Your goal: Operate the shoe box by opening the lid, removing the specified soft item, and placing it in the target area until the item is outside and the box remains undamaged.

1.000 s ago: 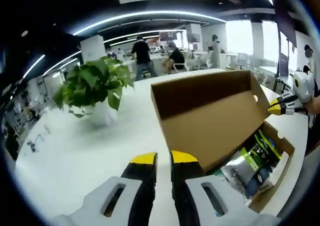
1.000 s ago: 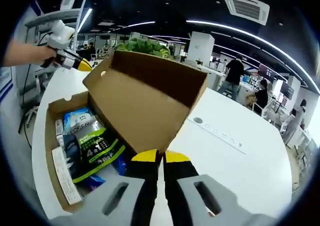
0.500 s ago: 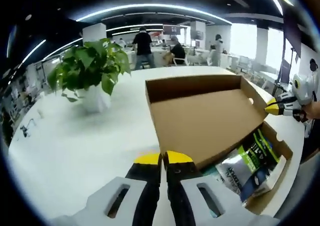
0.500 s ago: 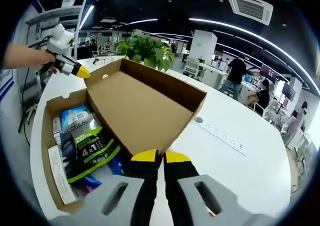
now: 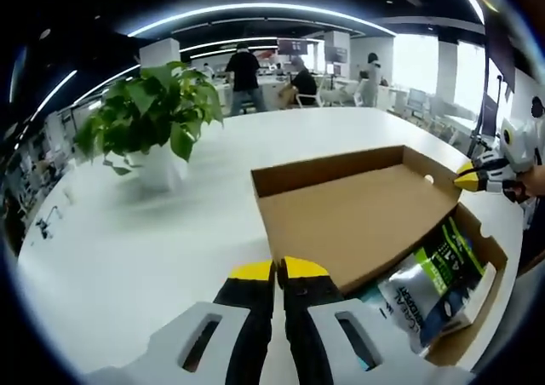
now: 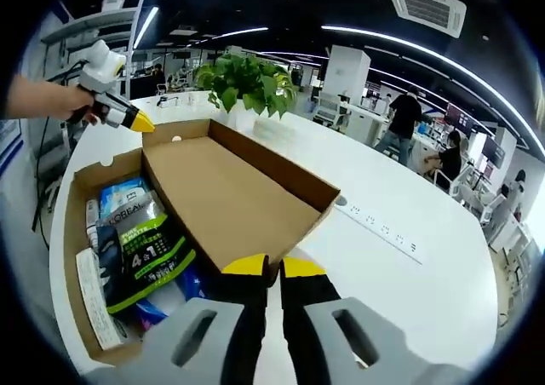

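Observation:
The brown cardboard shoe box (image 5: 481,313) lies on the white table with its lid (image 5: 358,219) swung back and lying low, inner face up. My left gripper (image 5: 278,271) is shut on the lid's near corner. The right gripper (image 5: 467,178) pinches the lid's far corner. In the right gripper view, my right gripper (image 6: 273,267) is shut on the lid (image 6: 221,198) at its corner, and the left gripper (image 6: 143,123) holds the opposite corner. Inside the box (image 6: 72,257) lie a green-black soft pouch (image 6: 145,253) (image 5: 434,270), a blue packet (image 6: 123,198) and a white flat item (image 6: 89,300).
A potted green plant (image 5: 149,121) (image 6: 247,78) stands on the white table (image 5: 128,249) beyond the lid. A row of flush sockets (image 6: 379,227) is set in the tabletop. A person's hand (image 6: 43,100) holds the left gripper. People (image 5: 247,74) stand at desks far behind.
The lid has swung further back, from steeply raised to lying low and almost flat. Both grippers stayed on its corners and followed it down. The box contents have not moved.

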Available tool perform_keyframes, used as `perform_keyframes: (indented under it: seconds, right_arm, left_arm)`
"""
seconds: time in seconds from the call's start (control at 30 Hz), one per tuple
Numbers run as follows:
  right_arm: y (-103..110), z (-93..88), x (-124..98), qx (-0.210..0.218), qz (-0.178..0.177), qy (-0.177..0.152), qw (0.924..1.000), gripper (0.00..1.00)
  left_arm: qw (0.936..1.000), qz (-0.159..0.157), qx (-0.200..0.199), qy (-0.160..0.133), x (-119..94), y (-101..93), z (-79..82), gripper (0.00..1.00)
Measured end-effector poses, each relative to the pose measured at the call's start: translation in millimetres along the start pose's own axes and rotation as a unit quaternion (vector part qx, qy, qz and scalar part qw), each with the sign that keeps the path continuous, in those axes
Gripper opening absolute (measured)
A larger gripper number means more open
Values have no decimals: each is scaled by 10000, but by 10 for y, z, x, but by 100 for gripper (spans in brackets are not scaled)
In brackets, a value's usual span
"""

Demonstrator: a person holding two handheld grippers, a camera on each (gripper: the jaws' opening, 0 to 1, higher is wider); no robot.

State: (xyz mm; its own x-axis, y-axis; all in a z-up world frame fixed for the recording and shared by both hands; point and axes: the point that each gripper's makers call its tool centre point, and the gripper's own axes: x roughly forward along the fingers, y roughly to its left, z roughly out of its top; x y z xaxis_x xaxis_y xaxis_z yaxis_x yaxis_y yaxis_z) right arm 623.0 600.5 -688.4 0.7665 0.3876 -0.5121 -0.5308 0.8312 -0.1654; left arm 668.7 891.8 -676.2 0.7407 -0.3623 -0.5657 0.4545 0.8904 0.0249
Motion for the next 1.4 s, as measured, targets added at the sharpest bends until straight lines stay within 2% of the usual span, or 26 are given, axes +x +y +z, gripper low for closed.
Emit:
perform_keyframes:
  seconds: [0.5, 0.93, 1.2, 1.4]
  right_arm:
    - [-25, -46, 74, 163, 41, 231, 9996, 3]
    - [-40, -80, 99, 432, 45, 293, 9986, 3]
    - [-27, -55, 72, 620, 85, 266, 9977, 6]
    - [28, -75, 1, 537, 144, 291, 9980, 9]
  left_arm:
    - [9998, 31, 37, 173, 112, 15, -29, 0]
    - [9997, 39, 43, 230, 150, 21, -41, 0]
    - [9996, 108, 209, 185, 99, 3, -16, 1]
    - [9994, 155, 281, 129, 28, -8, 15, 2]
